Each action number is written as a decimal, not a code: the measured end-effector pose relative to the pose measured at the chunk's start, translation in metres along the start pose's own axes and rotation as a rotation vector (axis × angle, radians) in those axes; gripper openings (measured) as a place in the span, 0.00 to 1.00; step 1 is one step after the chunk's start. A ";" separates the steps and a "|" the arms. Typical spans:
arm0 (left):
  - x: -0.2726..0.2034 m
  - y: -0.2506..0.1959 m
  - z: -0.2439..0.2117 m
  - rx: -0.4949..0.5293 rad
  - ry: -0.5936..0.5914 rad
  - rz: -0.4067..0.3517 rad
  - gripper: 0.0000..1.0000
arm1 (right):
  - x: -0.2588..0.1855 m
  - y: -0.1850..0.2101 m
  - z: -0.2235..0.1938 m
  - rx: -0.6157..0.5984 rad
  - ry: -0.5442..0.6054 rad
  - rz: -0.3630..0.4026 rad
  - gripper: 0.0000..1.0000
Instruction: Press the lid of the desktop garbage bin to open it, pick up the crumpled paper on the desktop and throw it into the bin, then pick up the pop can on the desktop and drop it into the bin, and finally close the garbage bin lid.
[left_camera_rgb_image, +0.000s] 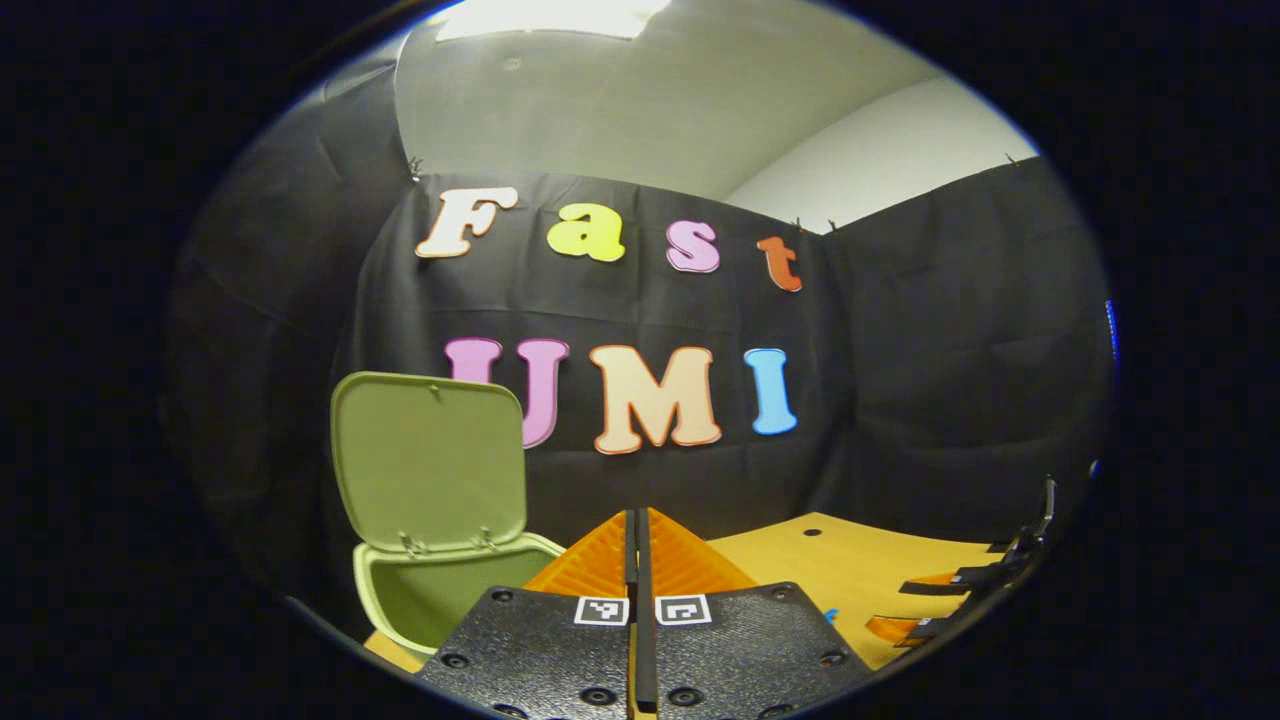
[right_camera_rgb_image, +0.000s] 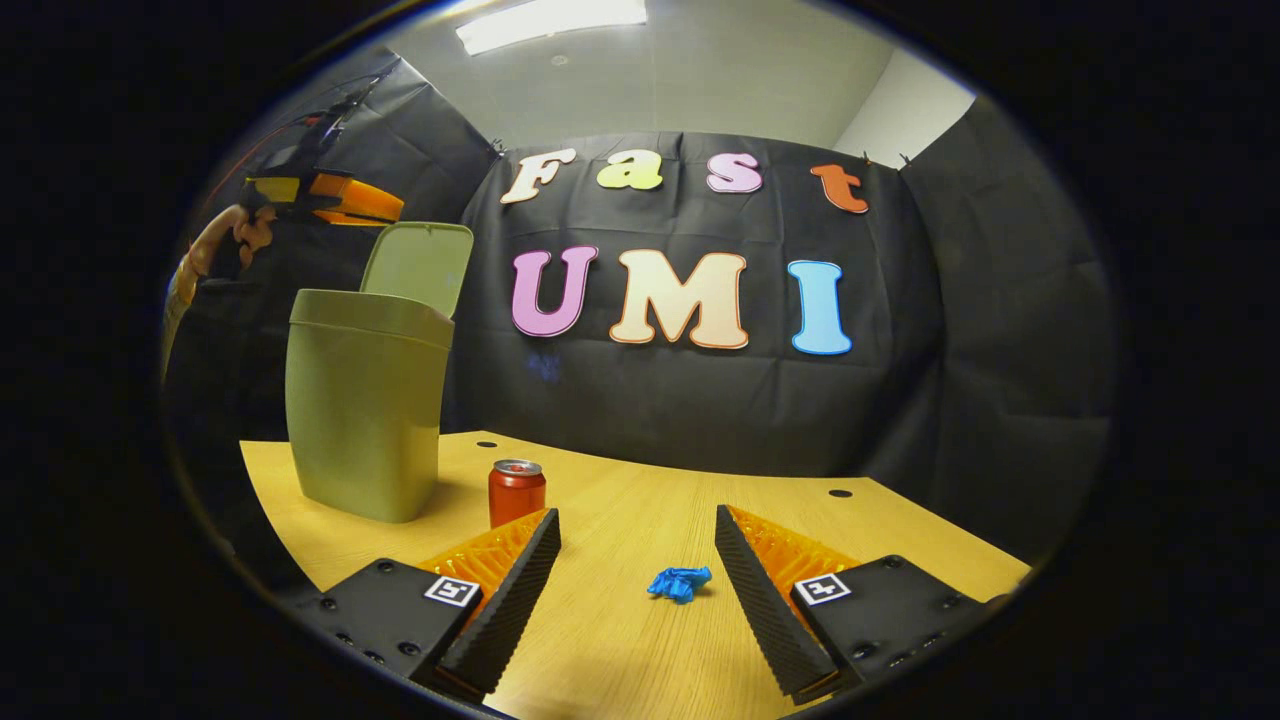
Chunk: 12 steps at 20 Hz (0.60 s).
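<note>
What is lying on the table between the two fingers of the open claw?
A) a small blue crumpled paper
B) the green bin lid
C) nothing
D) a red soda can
A: the blue crumpled paper lies on the table between the right claw's spread fingers.

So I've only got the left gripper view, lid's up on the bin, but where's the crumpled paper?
Observer: In the right gripper view the crumpled paper lies on the desktop, between the open fingers of the right gripper and not touched by them.
Operator: And the pop can?
Observer: The pop can stands upright on the desktop, just right of the garbage bin, apart from it.
Operator: Where's my own gripper relative to the bin?
Observer: The left gripper hangs above the bin's left side, beside the raised lid, with a hand behind it.
</note>
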<state>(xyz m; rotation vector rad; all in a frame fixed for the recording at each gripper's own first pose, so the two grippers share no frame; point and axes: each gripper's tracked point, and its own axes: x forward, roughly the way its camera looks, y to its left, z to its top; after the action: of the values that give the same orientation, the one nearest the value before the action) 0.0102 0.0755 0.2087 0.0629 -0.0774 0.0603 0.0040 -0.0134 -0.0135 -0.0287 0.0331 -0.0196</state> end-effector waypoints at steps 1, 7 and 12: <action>0.001 -0.013 -0.010 0.005 0.007 -0.026 0.00 | -0.001 -0.001 -0.001 0.002 0.001 -0.001 0.98; 0.000 -0.080 -0.079 -0.071 0.020 -0.188 0.00 | -0.002 -0.005 0.004 0.022 -0.014 -0.010 0.98; -0.002 -0.097 -0.138 -0.078 0.056 -0.211 0.00 | 0.002 -0.004 -0.004 0.014 0.003 -0.011 0.98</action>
<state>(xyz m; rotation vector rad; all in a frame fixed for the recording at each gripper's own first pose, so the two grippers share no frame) 0.0250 -0.0124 0.0656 -0.0084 -0.0163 -0.1518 0.0056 -0.0175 -0.0173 -0.0154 0.0358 -0.0311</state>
